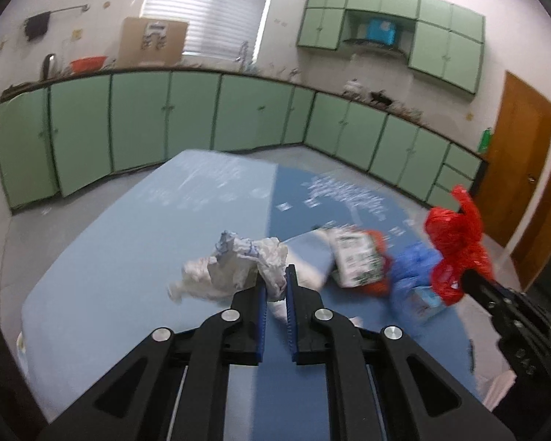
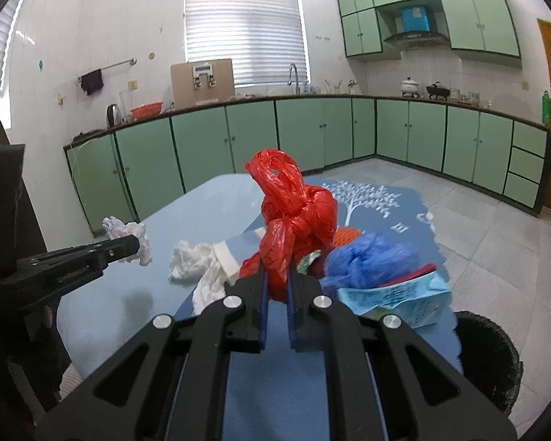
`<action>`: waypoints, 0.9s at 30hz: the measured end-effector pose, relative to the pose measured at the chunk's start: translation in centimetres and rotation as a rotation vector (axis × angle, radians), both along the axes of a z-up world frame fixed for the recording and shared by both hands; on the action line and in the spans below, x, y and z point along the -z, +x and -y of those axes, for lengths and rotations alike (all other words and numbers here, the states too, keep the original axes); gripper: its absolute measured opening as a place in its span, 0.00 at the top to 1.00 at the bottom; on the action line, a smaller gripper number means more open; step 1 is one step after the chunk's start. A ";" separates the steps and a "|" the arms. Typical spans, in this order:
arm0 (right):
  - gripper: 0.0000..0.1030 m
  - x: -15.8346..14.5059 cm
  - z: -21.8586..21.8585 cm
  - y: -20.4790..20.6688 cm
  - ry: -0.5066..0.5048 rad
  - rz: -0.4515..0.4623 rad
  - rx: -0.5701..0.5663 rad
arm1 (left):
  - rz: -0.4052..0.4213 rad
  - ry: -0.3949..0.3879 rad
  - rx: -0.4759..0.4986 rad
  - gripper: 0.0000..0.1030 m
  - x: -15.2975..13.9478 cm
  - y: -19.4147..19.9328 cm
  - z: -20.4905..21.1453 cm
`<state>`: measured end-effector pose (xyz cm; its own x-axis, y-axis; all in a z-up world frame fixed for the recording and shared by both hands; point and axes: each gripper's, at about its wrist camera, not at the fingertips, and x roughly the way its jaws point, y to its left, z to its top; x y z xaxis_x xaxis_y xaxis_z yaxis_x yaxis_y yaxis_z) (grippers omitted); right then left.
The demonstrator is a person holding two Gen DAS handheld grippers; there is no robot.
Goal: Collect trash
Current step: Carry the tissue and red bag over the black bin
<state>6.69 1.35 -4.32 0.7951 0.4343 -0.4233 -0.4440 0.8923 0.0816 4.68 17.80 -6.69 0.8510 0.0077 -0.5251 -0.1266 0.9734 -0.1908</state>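
My left gripper (image 1: 275, 275) is shut on a crumpled white plastic bag (image 1: 272, 257), held just above the blue table (image 1: 110, 257); it also shows in the right wrist view (image 2: 137, 246) with the white bag (image 2: 128, 233). My right gripper (image 2: 277, 275) is shut on a knotted red plastic bag (image 2: 294, 205) and holds it up; in the left wrist view that red bag (image 1: 455, 246) hangs at the right. More trash lies on the table: white crumpled paper (image 2: 194, 261), a blue plastic bag (image 2: 367, 261), a light-blue carton (image 2: 400, 297) and a printed carton (image 1: 356, 257).
A black trash bin (image 2: 488, 352) stands on the floor right of the table. Green cabinets (image 2: 312, 132) line the walls under a cluttered counter. A brown door (image 1: 521, 161) is at the far right. The tiled floor (image 2: 496, 220) surrounds the table.
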 end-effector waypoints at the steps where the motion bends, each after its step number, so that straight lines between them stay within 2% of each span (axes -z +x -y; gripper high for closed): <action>1: 0.93 -0.4 0.6 0.0 0.000 0.011 0.011 | 0.008 0.000 0.013 0.91 -0.3 0.0 0.4; 8: 0.93 -1.6 4.2 -0.2 -0.004 0.034 0.087 | 0.057 0.008 0.153 0.91 -2.3 1.3 5.4; 21: 0.93 -2.3 14.5 0.1 -0.016 0.043 0.305 | 0.100 -0.010 0.435 0.91 -3.1 5.7 16.5; 27: 0.93 -1.7 18.9 0.5 -0.042 0.041 0.390 | 0.127 -0.040 0.551 0.91 -3.7 7.3 21.9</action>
<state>7.18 -17.59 -2.59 0.9136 0.0789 -0.3990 -0.0728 0.9969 0.0303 12.00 -4.11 -2.99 0.7802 -0.4731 -0.4092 0.4241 0.8810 -0.2098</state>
